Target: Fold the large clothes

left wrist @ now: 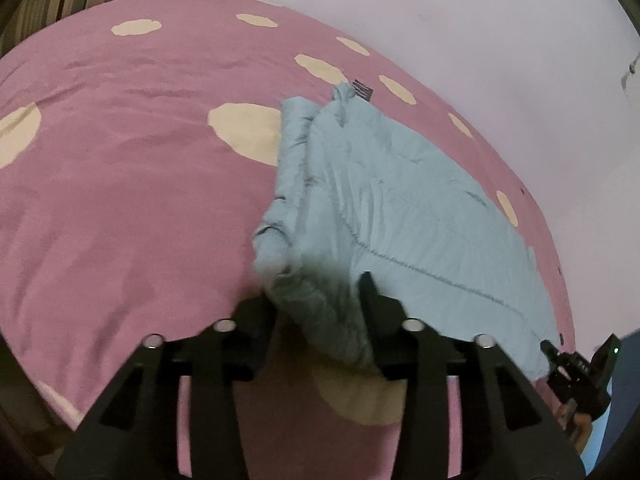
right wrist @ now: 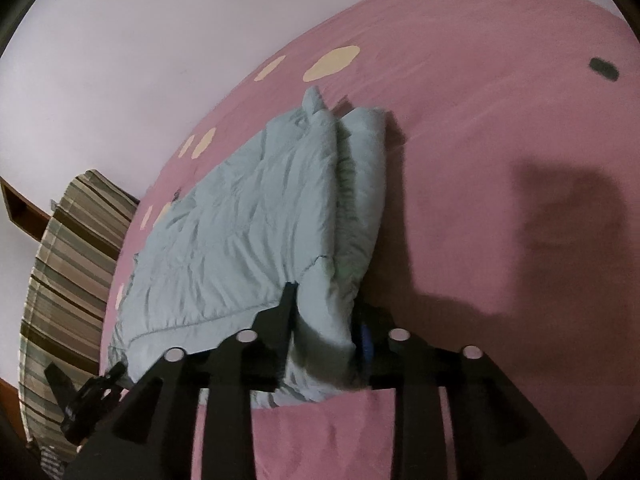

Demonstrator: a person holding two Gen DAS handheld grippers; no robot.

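Observation:
A pale blue quilted garment (left wrist: 384, 204) lies partly folded on a pink bed cover (left wrist: 120, 200) with cream dots. My left gripper (left wrist: 316, 296) is shut on a bunched corner of the garment at its near edge. In the right wrist view the same garment (right wrist: 248, 224) lies folded lengthwise, with a thick rolled fold on its right side. My right gripper (right wrist: 324, 312) is shut on the garment's near end. The right gripper also shows at the lower right of the left wrist view (left wrist: 576, 368).
A white wall (left wrist: 480, 40) runs behind the bed. A striped pillow or cushion (right wrist: 68, 264) sits at the bed's end. A small dark object (right wrist: 604, 69) lies on the pink cover far right. The left gripper shows at lower left of the right view (right wrist: 88, 400).

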